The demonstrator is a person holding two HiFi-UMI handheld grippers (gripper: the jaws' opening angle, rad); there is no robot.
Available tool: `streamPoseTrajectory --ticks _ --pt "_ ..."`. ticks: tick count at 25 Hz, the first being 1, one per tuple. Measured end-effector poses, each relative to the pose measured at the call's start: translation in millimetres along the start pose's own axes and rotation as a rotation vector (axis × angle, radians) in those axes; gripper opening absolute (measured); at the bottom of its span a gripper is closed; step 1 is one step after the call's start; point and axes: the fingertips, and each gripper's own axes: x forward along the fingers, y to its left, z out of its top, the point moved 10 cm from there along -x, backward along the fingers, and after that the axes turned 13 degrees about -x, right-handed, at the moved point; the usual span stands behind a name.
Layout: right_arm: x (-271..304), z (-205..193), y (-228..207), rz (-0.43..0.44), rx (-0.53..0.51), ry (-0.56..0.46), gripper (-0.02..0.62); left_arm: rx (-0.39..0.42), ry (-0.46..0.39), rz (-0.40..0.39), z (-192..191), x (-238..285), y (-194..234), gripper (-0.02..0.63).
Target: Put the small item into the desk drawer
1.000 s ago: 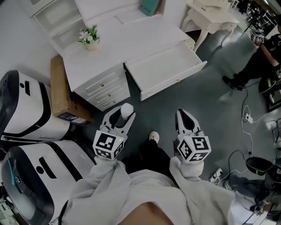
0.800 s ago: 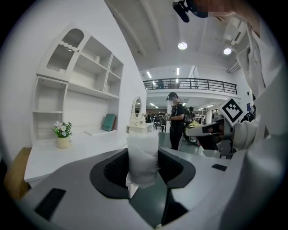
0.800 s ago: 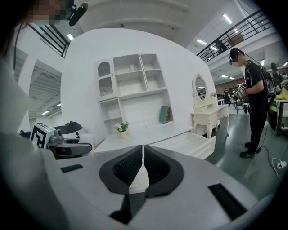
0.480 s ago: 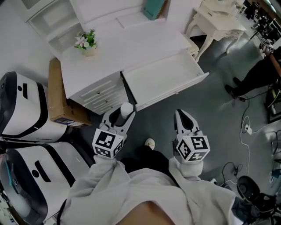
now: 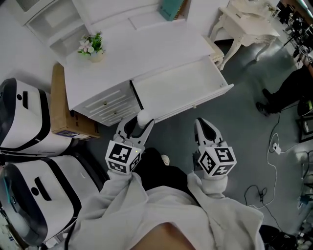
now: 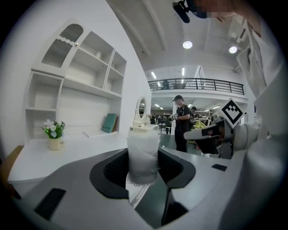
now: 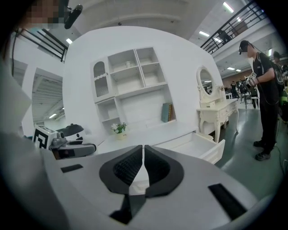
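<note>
Hand-held grippers are held side by side low in the head view, above a dark floor (image 5: pixel 244 127), with pale sleeves (image 5: pixel 117 205) behind them. At the far left, two white-and-black machines (image 5: pixel 24 122) are cut off by the frame edge, and what they are cannot be made out. Beside them a cardboard box (image 5: pixel 61 107) is wedged against the side of the white bench (image 5: pixel 146 49), partly hidden under it. A small flower pot (image 5: pixel 92 46) is set on the bench's left end, near its shelf unit (image 6: pixel 72 90).

The left hand-held gripper (image 5: pixel 141 124) is clamped on the small item (image 5: pixel 144 117), whose rounded white top is seen just at the front edge of the open drawer (image 5: pixel 181 88), outside it. In the left gripper view the left hand-held gripper (image 6: pixel 143 164) is seen with its jaws pressed on both sides of the small item (image 6: pixel 143 152); a white, cloth-like surface with a frayed lower edge is shown, its lower part hidden between the jaws.

A teal book (image 5: pixel 171 9) is cropped by the top edge. The right hand-held gripper (image 5: pixel 204 128) is held right of the left one, before the drawer's front. In its own view the right hand-held gripper (image 7: pixel 142 155) is seen with jaws together and nothing between them. A white dressing table (image 5: pixel 244 19) is placed at the upper right, and a person in dark clothes (image 5: pixel 288 90) is cut off by the right edge.
</note>
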Motion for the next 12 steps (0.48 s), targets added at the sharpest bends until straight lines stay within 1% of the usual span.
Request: streamPoseTrajectory --ticks 3,7,12 --pt "-4.4 -6.2 -1.5 0.005 0.044 0.004 0.038 -0.01 0.017 0.005 -4.8 -2.4 -0.8 0.192" --pt "-8.0 -16.3 -2.4 -0.005 0.064 0.013 0.038 -0.013 0.027 0.022 -10.8 -3.0 2.6 0.192" --pt "-8.6 -21.8 -9.1 -0.018 0.094 0.012 0.038 -0.012 0.054 0.018 -17.4 4.0 2.1 0.192"
